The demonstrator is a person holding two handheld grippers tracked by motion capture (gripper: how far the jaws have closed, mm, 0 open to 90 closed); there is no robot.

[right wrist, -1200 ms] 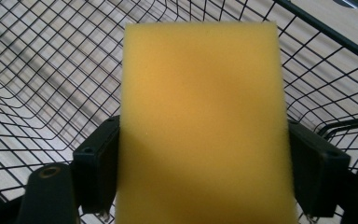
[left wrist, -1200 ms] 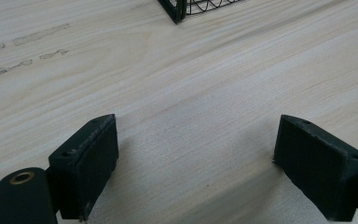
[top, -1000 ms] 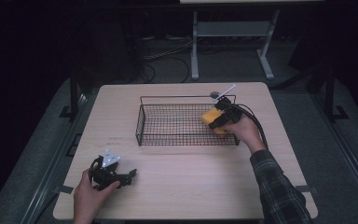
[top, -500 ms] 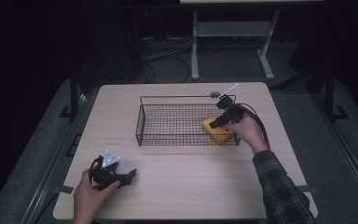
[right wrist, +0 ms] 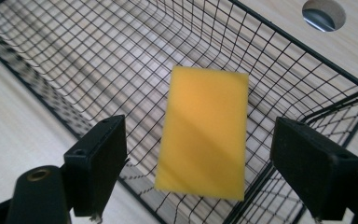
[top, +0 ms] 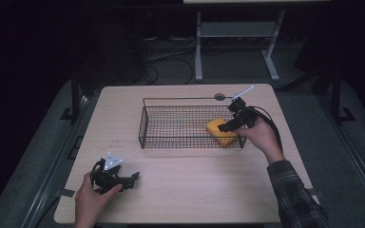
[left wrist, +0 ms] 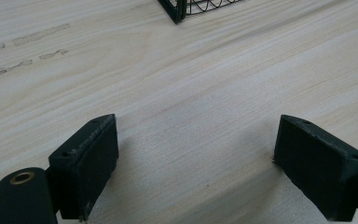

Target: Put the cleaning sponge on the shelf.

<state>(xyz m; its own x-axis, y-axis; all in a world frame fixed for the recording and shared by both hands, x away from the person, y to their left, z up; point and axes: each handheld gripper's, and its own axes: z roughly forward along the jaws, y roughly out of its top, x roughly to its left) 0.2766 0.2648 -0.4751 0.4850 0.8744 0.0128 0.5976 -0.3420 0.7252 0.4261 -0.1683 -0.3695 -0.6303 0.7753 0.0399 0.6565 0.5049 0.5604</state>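
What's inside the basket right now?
One yellow sponge at the basket's right end, below the open right claw. Whatever lies under the sponge is covered.

Table (top: 180,190): wire basket (top: 171,128) on the far half, near the centre. Sponge (top: 222,131) inside the basket at its right end, close to the near wall. Right gripper (top: 229,124) above the basket's right end, just over the sponge, jaws apart and clear of it. Round hole in the tabletop (top: 219,97) just behind the basket's far right corner. Left gripper (top: 132,179) on the near-left part of the table, well apart from the basket, jaws spread over bare tabletop.
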